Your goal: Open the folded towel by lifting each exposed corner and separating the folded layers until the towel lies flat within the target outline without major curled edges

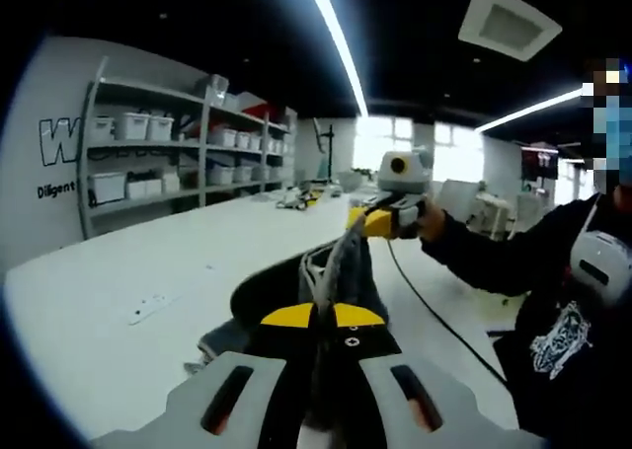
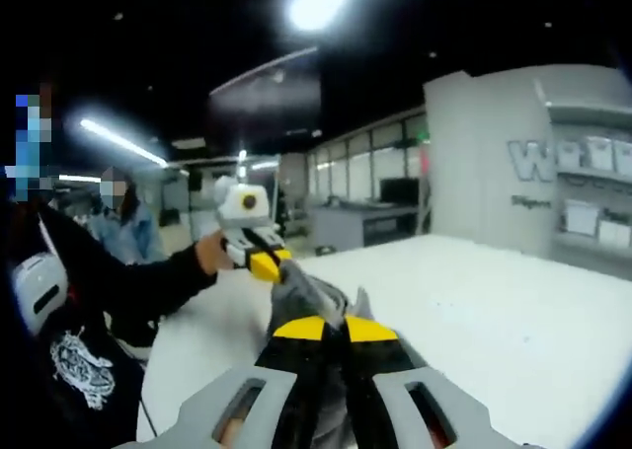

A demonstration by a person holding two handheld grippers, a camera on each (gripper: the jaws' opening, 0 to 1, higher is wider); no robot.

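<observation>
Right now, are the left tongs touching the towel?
Touching. In the left gripper view, the left tongs are shut on towel fabric that rises between their yellow tips.

A lab or workshop hall: metal shelving stacked with white storage bins along a lettered wall, a long white worktable, strip lights on a black ceiling, big windows behind.

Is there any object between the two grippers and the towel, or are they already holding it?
Nothing visible stands between. The left gripper and the right gripper are each shut on the towel, held above the white table.
</observation>
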